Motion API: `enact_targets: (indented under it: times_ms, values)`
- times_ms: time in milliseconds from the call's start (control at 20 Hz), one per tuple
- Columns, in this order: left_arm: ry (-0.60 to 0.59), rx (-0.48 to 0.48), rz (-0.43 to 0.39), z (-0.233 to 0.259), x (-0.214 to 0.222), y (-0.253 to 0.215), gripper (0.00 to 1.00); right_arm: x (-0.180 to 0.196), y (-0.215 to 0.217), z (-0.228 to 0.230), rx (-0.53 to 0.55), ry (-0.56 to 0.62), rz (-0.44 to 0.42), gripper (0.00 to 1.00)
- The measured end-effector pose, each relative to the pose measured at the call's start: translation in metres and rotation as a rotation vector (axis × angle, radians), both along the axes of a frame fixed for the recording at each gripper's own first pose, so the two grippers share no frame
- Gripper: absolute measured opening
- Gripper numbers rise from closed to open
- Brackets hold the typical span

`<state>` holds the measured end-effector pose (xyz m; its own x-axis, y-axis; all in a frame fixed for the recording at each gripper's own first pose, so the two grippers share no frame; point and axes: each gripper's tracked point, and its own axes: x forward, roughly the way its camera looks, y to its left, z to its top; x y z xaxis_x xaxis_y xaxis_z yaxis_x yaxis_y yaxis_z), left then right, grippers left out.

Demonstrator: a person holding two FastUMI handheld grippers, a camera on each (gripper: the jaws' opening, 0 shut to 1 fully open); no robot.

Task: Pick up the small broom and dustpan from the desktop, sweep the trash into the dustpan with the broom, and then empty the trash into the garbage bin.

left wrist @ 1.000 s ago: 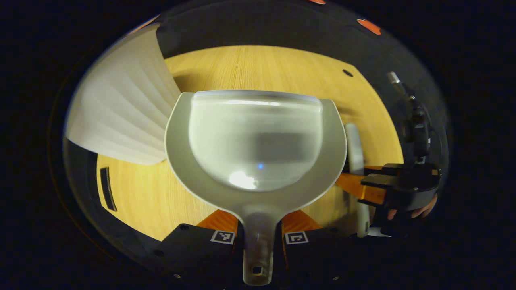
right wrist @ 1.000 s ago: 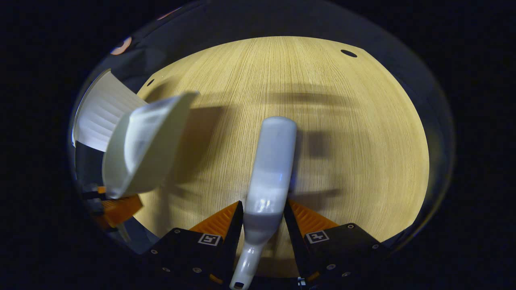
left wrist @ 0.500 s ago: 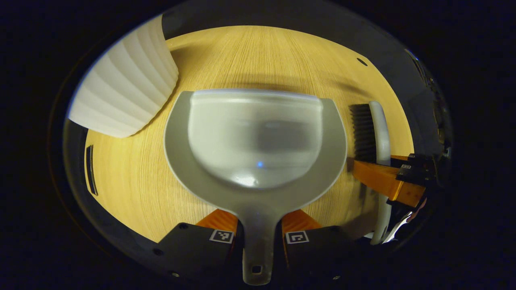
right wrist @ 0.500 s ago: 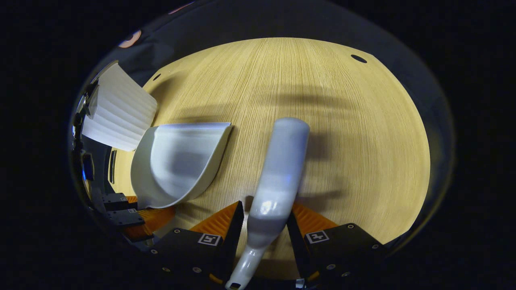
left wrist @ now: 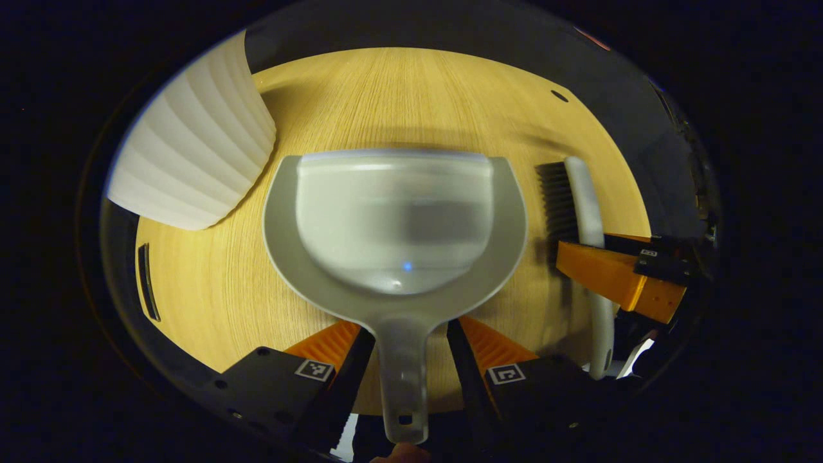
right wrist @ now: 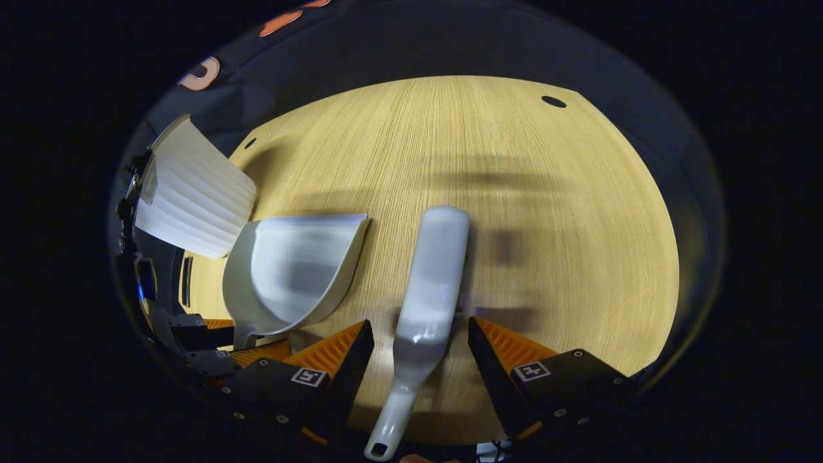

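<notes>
The grey dustpan [left wrist: 395, 218] lies flat on the wooden desktop [left wrist: 411, 96], its pan bare inside. Its handle runs back between the orange fingers of my left gripper [left wrist: 405, 334], which stand open with a gap on each side. In the right gripper view the grey broom [right wrist: 434, 270] lies on the desk, handle toward me, between the spread fingers of my open right gripper [right wrist: 418, 341]. The broom [left wrist: 582, 206] with its dark bristles rests just right of the dustpan. The dustpan [right wrist: 296, 270] sits left of the broom there.
A white ribbed garbage bin [left wrist: 193, 148] stands at the far left of the desk, close to the dustpan's front corner; it shows as the bin [right wrist: 193, 193] in the right gripper view. A round cable hole [right wrist: 553, 101] marks the far right of the desktop.
Both grippers came down to the desk with dustpan and broom, then spread their fingers. The dustpan went from tilted in the air to flat on the wood.
</notes>
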<state>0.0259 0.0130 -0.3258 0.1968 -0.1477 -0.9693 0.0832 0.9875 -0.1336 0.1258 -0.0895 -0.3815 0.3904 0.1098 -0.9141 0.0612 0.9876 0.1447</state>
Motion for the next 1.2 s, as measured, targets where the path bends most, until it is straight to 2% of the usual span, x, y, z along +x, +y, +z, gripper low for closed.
enact_targets:
  times_ms: [50, 100, 250, 400, 450, 550, 600, 650, 700, 750, 850, 1000, 1200]
  values:
    - [-0.018, -0.003, -0.014, 0.006, 0.003, 0.004, 0.72, -0.002, -0.005, 0.005, -0.003, -0.016, -0.018, 0.82]
    - [-0.042, 0.009, -0.03, 0.014, 0.007, 0.011, 0.73, -0.003, -0.009, 0.01, -0.007, -0.043, -0.032, 0.94]
    - [-0.131, 0.031, -0.044, 0.051, 0.023, 0.032, 0.75, -0.001, -0.02, 0.031, -0.001, -0.121, -0.081, 0.95]
    - [-0.364, 0.063, -0.061, 0.11, 0.076, 0.045, 0.78, 0.003, -0.022, 0.076, 0.032, -0.243, -0.148, 0.95]
    - [-0.463, 0.086, -0.065, 0.134, 0.1, 0.049, 0.8, 0.01, -0.027, 0.094, 0.023, -0.33, -0.169, 0.95]
    - [-0.618, 0.101, -0.068, 0.176, 0.146, 0.051, 0.93, 0.021, -0.04, 0.125, -0.021, -0.496, -0.191, 0.96]
    - [-0.673, 0.081, -0.065, 0.196, 0.166, 0.049, 0.94, 0.024, -0.044, 0.138, -0.044, -0.562, -0.197, 0.95]
    - [-0.731, 0.065, -0.05, 0.178, 0.104, 0.095, 0.93, 0.03, -0.046, 0.162, -0.07, -0.641, -0.199, 0.95]
    - [-0.801, 0.037, -0.034, 0.207, 0.139, 0.087, 0.94, 0.035, -0.049, 0.185, -0.093, -0.715, -0.196, 0.95]
    - [-0.872, 0.016, -0.019, 0.212, 0.162, 0.093, 0.93, 0.04, -0.049, 0.208, -0.119, -0.79, -0.191, 0.95]
    - [-1.023, 0.02, -0.002, 0.249, 0.189, 0.093, 0.92, 0.041, -0.056, 0.244, -0.159, -0.919, -0.18, 0.95]
    - [-1.243, 0.004, 0.039, 0.3, 0.186, 0.128, 0.91, 0.033, -0.059, 0.281, -0.218, -1.052, -0.16, 0.95]
    - [-1.359, 0.026, 0.099, 0.318, 0.176, 0.164, 0.9, 0.025, -0.061, 0.315, -0.307, -1.143, -0.161, 0.94]
